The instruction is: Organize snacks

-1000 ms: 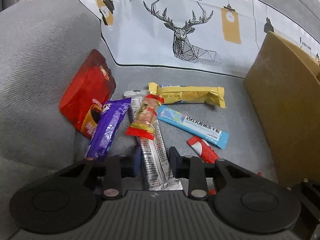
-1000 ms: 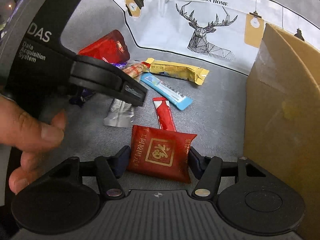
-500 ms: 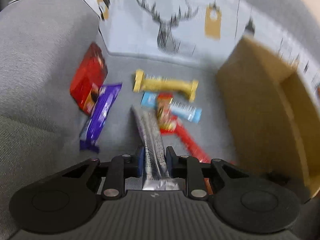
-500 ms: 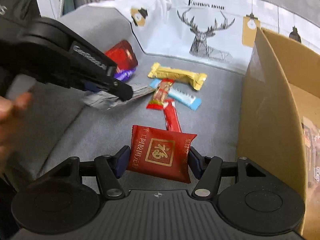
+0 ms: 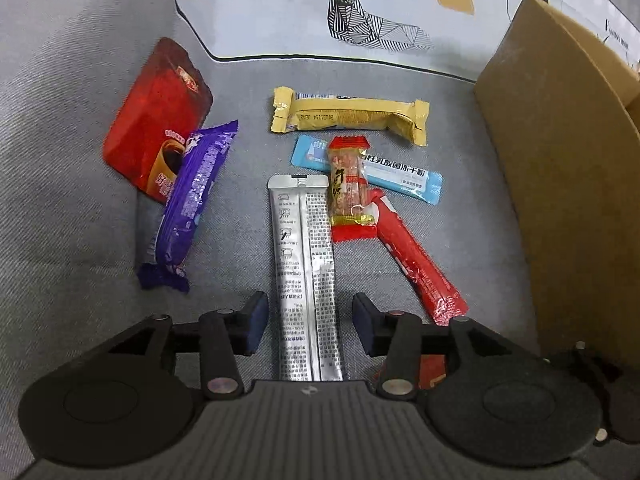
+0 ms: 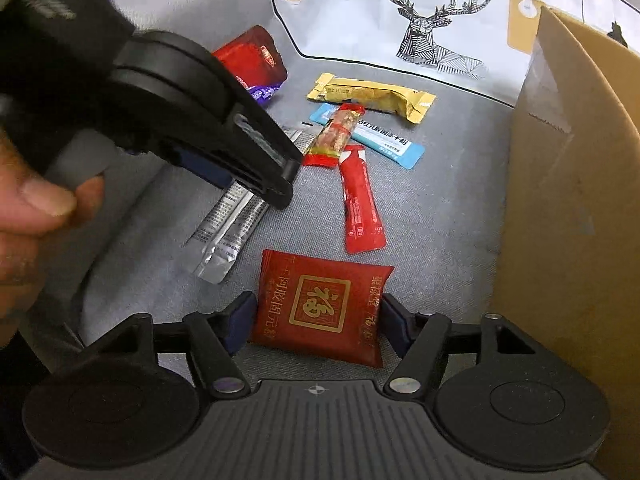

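The long silver foil sachet (image 5: 305, 268), printed with fine black text and small icons and creased down its middle, lies flat on the grey fabric sofa seat (image 5: 72, 216), its near end between the jaws of the left gripper (image 5: 307, 322); those jaws have just been opening and now stand apart, their pads clear of the foil on both sides. Against its far right edge rests a small clear packet with red ends (image 5: 347, 184) showing orange contents, which overlaps a pale blue flat sachet (image 5: 404, 176) and the top of a long red stick sachet (image 5: 416, 260). Beyond them lies a yellow bar wrapper (image 5: 348, 117), and to the left a purple wrapper (image 5: 192, 200) leans over a large red coffee pouch (image 5: 154, 116). A brown cardboard box (image 5: 568, 168) stands at the right. In the right wrist view, the right gripper (image 6: 316, 320) has a dark red square packet with a gold emblem (image 6: 320, 304) between its jaws, which have just been opening; whether the pads still press it I cannot tell. A hand (image 6: 28, 216) holds the left gripper.
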`<state>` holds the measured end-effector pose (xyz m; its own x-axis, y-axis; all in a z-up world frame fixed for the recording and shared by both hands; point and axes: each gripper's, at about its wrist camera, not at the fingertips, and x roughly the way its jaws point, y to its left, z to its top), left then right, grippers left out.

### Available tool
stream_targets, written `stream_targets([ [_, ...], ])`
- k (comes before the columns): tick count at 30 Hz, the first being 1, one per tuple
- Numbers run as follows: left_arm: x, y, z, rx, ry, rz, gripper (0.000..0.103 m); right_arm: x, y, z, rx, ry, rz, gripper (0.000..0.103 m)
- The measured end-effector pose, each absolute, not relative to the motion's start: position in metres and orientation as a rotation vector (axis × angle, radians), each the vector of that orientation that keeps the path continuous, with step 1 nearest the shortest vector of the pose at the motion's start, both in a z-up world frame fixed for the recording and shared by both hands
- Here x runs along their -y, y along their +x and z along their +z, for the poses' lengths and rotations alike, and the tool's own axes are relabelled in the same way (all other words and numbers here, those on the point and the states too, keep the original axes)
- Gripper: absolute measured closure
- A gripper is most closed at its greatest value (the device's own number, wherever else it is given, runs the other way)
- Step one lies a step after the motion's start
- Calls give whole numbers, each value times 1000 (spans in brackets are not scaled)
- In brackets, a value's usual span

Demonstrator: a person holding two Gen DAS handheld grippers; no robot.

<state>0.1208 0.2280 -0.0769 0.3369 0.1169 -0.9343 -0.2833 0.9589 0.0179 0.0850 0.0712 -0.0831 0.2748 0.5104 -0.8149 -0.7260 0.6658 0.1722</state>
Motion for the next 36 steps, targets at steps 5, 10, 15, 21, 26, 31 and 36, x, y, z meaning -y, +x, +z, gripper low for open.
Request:
stream_targets([
  [5, -223, 124, -79, -1189, -117, 256, 69, -69, 86, -83, -983, -261, 853, 33],
  [10, -226, 122, -71, -1157, -124, 262, 77, -67, 86, -80, -968, -246, 847, 35],
  [15, -232, 114, -49, -1073, -148, 285, 78, -60, 84, -59, -885, -208, 838, 35],
  [21, -230, 104, -18, -950, -157, 303, 78, -46, 85, -32, -797, -151, 825, 36],
  [26, -224, 97, 5, -837, -160, 320, 78, -34, 85, -12, -732, -102, 825, 36],
  [31, -221, 95, 17, -756, -149, 345, 78, -21, 83, 3, -646, -80, 823, 35],
  [36, -219, 95, 25, -692, -156, 372, 78, -11, 90, 12, -596, -38, 822, 36],
])
